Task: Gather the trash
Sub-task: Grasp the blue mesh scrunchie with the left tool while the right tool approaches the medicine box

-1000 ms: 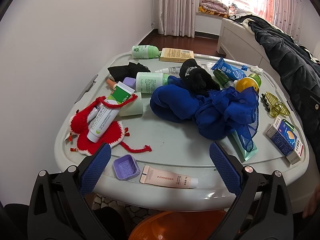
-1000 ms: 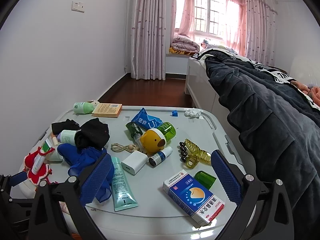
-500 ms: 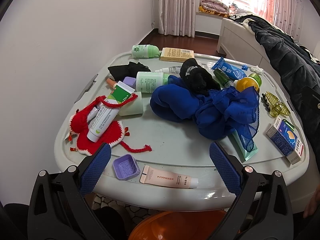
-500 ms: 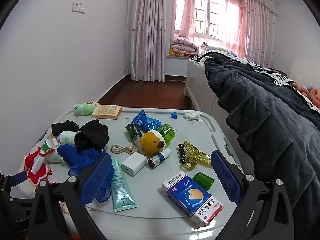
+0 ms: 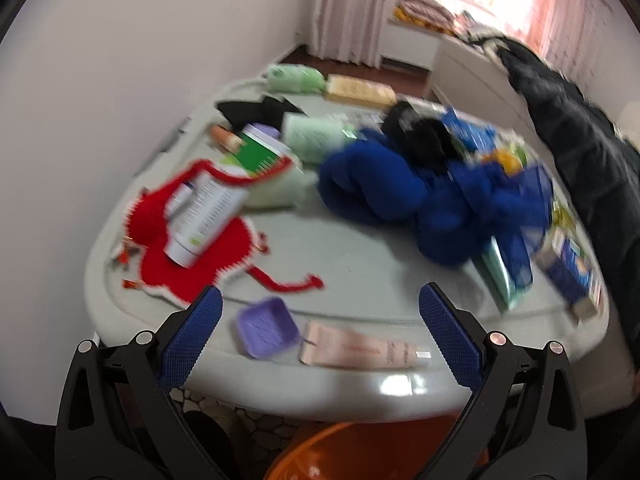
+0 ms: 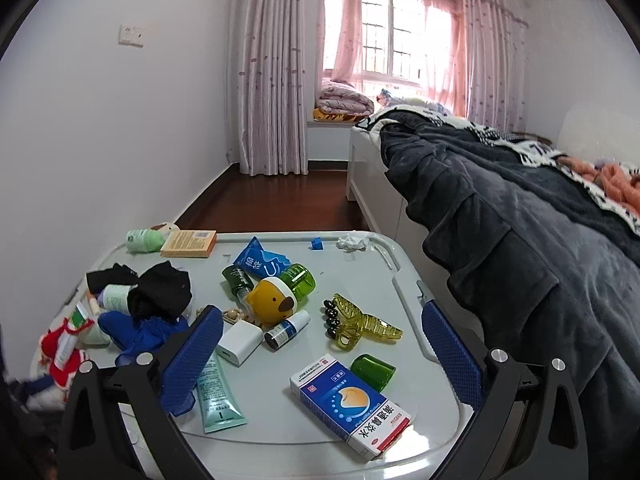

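Note:
A grey plastic table top (image 6: 372, 276) is strewn with things. A crumpled white tissue (image 6: 352, 242) and a blue torn wrapper (image 6: 260, 262) lie near its far edge. My right gripper (image 6: 322, 332) hovers open over the near right side, above a blue-and-white medicine box (image 6: 350, 404) and a green cap (image 6: 373, 372). The left wrist view is blurred. My left gripper (image 5: 318, 320) is open at the near left edge, with a purple cap (image 5: 267, 332) and a pink tube (image 5: 360, 350) between its fingers' lines. Neither gripper holds anything.
An orange bin (image 5: 360, 452) sits below the table's near edge. A blue cloth (image 5: 420, 200), a red knitted piece (image 5: 192, 240), a yellow bear bottle (image 6: 272, 304) and a hair clip (image 6: 356, 326) crowd the top. A bed with a dark quilt (image 6: 500, 220) runs along the right.
The left gripper has jerked into motion, blurring its view and shifting the table slightly left. The right gripper has tilted upward, so the table sits lower in its view. Both stayed open.

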A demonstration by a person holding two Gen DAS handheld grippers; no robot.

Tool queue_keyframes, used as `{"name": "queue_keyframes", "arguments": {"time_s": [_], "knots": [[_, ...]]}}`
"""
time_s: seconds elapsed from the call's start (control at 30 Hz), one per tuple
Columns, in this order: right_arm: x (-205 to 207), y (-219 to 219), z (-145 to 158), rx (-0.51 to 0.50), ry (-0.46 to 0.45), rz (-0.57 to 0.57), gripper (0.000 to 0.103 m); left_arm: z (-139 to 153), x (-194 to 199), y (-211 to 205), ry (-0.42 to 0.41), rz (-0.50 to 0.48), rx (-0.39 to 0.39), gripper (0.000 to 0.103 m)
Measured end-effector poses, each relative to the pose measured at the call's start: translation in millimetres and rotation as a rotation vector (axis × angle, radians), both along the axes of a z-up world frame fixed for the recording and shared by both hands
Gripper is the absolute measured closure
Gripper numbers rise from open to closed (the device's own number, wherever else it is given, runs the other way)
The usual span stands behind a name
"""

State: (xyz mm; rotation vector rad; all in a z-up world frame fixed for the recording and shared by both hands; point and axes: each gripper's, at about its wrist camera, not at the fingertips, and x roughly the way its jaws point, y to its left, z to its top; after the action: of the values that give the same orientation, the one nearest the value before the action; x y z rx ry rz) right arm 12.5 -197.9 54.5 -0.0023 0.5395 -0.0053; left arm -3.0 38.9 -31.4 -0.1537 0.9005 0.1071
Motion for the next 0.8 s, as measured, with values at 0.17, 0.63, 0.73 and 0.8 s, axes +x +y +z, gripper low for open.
{"name": "queue_keyframes", "arguments": {"time_s": [0.17,0.63,0.73,0.8], "knots": [[-2.3,-13.1,4.3,0.039,-0.005,-0.013,0.005,-15.6,-4.1,-28.6,0.032,-0.067,0.057,0.007],[-8.2,-17.2,7.4,0.058,-0.018,-0.005,0.005,-35.6,-1.8,-41.0,0.073,-0.09,0.164,0.035],[-8.2,-14.2,7.8,0.041,-0.025,0.001,0.005,-28.6,-6.0,-52.1,0.029,-0.129,0.243,0.063],[-6.8,-11.4,5.5,0.024,-0.021,0.005,0.005,-26.1,-7.0,-54.4,0.019,-0.144,0.246,0.077]]}}
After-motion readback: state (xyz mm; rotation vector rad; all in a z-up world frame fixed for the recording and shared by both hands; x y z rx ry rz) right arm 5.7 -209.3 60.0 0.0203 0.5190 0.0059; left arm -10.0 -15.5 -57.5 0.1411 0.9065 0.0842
